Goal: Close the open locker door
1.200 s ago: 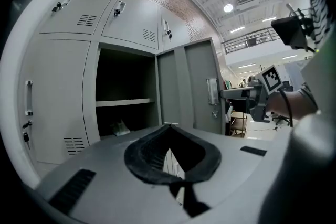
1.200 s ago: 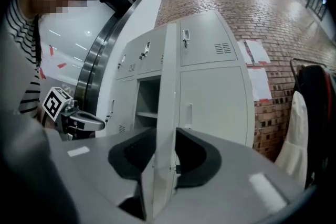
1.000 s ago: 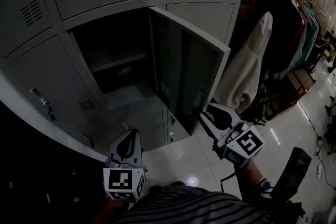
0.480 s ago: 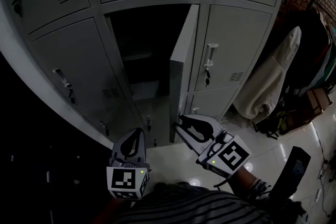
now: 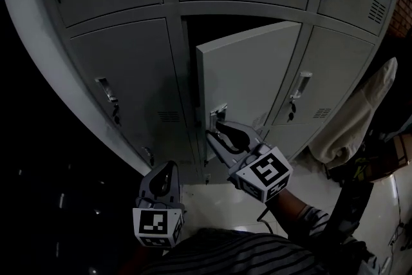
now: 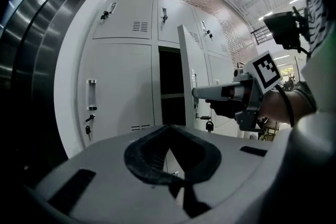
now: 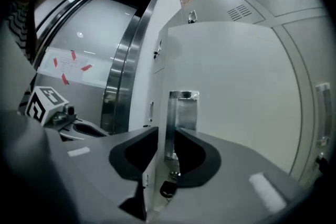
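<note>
The grey locker door (image 5: pixel 248 74) stands a little ajar, with a dark gap along its top and left edge. My right gripper (image 5: pixel 215 135) is shut on the door's free edge at the metal handle (image 5: pixel 217 118). In the right gripper view the jaws straddle that edge, with the handle (image 7: pixel 182 110) between them and a small key hanging below. My left gripper (image 5: pixel 164 170) hangs low in front of the lockers, shut and empty, away from the door. The left gripper view shows the door (image 6: pixel 186 76) edge-on with the right gripper (image 6: pixel 197 93) at its handle.
Closed grey lockers (image 5: pixel 129 74) surround the open one on all sides, each with a handle and key. A pale coat (image 5: pixel 360 113) hangs at the right. A dark metal column (image 5: pixel 26 138) runs down the left. Glossy tiled floor (image 5: pixel 212 203) lies below.
The door has swung from wide open to nearly closed. My right gripper moved left with it, still at its handle edge. The left gripper stayed low.
</note>
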A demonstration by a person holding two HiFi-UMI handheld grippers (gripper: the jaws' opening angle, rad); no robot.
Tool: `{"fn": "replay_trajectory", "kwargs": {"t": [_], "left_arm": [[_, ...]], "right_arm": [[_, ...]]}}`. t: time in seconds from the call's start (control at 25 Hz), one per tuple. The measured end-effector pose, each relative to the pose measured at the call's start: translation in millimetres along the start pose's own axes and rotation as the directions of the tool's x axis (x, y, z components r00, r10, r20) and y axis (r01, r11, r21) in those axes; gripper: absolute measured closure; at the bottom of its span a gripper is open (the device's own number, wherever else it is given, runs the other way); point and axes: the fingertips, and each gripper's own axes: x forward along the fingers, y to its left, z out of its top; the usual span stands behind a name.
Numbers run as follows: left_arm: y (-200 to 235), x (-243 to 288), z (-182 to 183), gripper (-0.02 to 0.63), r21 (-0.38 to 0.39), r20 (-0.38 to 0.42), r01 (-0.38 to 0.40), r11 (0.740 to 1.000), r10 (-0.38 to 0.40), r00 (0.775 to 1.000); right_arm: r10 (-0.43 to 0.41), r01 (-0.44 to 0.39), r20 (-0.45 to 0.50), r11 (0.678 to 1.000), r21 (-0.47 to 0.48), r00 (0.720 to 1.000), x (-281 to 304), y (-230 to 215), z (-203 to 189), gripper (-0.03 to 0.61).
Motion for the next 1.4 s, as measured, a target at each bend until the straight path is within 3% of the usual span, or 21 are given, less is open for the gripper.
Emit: {"fn": "replay_trajectory", "kwargs": {"t": [0.4, 0.64, 0.92, 1.12, 1.4], "left_arm": [[65, 3, -9, 0.611, -0.008, -0.016, -0.09, 0.996, 0.089, 0.996], [82, 6, -6, 0.611, -0.022, -0.025, -0.102, 0.994, 0.102, 0.994], [94, 6, -6, 0.611, -0.034, -0.026, -0.11, 0.993, 0.109, 0.994], [91, 10, -5, 0.611, -0.039, -0.012, -0.086, 0.995, 0.086, 0.996], [71, 13, -6, 0.611, -0.046, 0.017, 0.019, 0.999, -0.019, 1.0]], "right_arm": [[-0.108, 0.108, -0.03, 0.994, -0.011, 0.994, 86, -50, -2, 0.488], [-0.168, 0.169, -0.044, 0.986, 0.007, 0.985, 107, -71, -1, 0.491], [-0.221, 0.222, -0.04, 0.975, 0.018, 0.974, 109, -78, -2, 0.549], [-0.204, 0.206, -0.036, 0.977, 0.05, 0.978, 101, -70, -3, 0.477], [-0.259, 0.26, -0.02, 0.961, 0.091, 0.966, 43, -47, 2, 0.472]]}}
